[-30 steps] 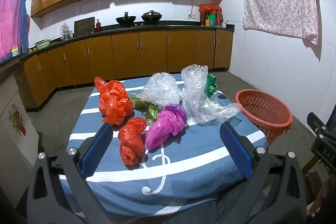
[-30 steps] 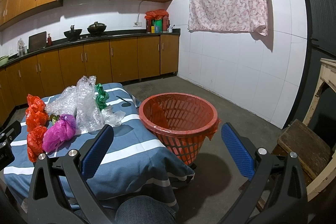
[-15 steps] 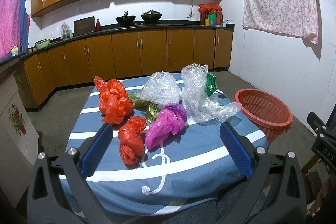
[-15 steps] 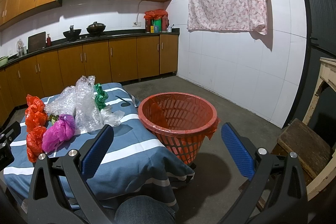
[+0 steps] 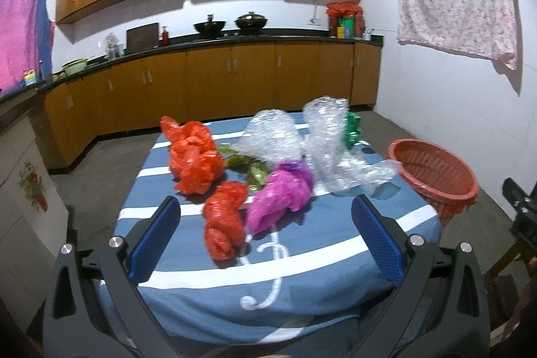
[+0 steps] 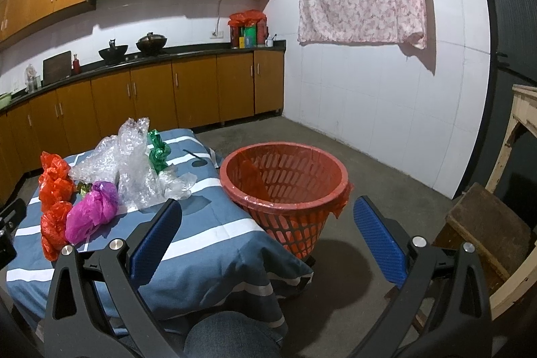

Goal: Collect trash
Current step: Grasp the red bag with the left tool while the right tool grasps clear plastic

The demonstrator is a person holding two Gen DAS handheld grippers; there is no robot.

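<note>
Left gripper point(image 5: 266, 235) has eased in toward the table point(image 5: 302, 270) over the last second; the trash pile sits a bit lower and larger between its fingers than before, and the left view is slightly motion-blurred. Right gripper point(image 6: 266, 232) view is basically unchanged. So: approach just starting, nothing picked yet, basket point(image 6: 285, 176) looks empty apart from its red liner. Both grippers have jaws spread wide, holding nothing. Using the basket as reference: it stands on the floor just off the table's right edge, and all trash lies on the table to its left. Nearest to it is the clear crumpled plastic point(image 5: 332, 153) with a green scrap point(image 5: 352, 131) at its far side, then a second clear wad point(image 5: 272, 140), the magenta bag point(image 5: 280, 195), the small red bag point(image 5: 223, 218), and farthest out the big red bag point(image 5: 194, 156), with some green leaf bits point(image 5: 250, 168) in the middle. In the left view the small red bag and magenta bag sit between the finger pads point(image 5: 154, 244) but beyond the tips, not touching. Likely first grab is one of those two. The right gripper points at the basket, with the table edge at its left finger and no trash in reach.
</note>
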